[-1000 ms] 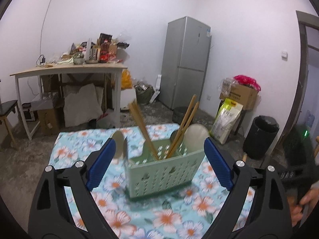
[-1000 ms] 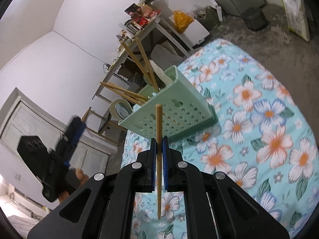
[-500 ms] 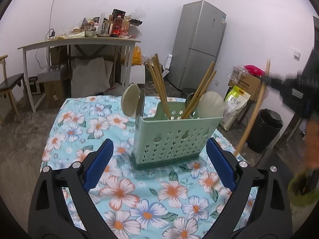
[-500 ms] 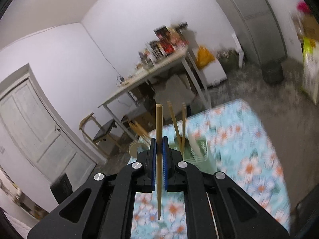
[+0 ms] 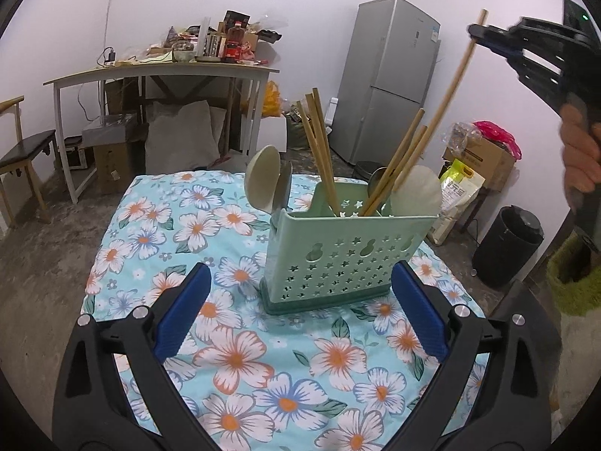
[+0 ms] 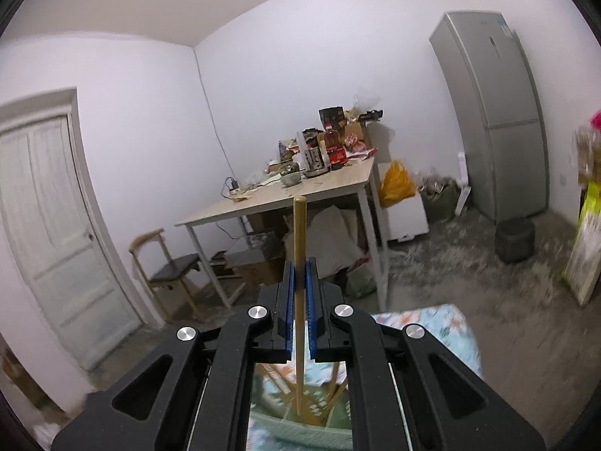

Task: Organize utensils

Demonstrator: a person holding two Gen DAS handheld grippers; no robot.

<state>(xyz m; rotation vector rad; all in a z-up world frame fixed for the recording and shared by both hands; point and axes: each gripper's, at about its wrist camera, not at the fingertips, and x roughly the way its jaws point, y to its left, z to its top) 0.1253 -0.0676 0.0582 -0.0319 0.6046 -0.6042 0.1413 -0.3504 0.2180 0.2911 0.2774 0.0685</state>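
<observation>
A pale green perforated utensil holder stands on the floral tablecloth, holding several wooden chopsticks and pale spoons. My left gripper is open in front of the holder, its blue pads on either side and apart from it. My right gripper is shut on one wooden chopstick, held upright above the holder. In the left wrist view that chopstick hangs slanted at the upper right, its lower end hidden behind the spoons, in the right gripper held by a hand.
A cluttered wooden table stands at the back wall, a chair to its left, a grey fridge to its right. Boxes and bags and a black bin stand on the floor at right. A white door is at left.
The right gripper has risen with the chopstick and rolled upright above the holder. The left gripper has dropped a little and opened slightly wider.
</observation>
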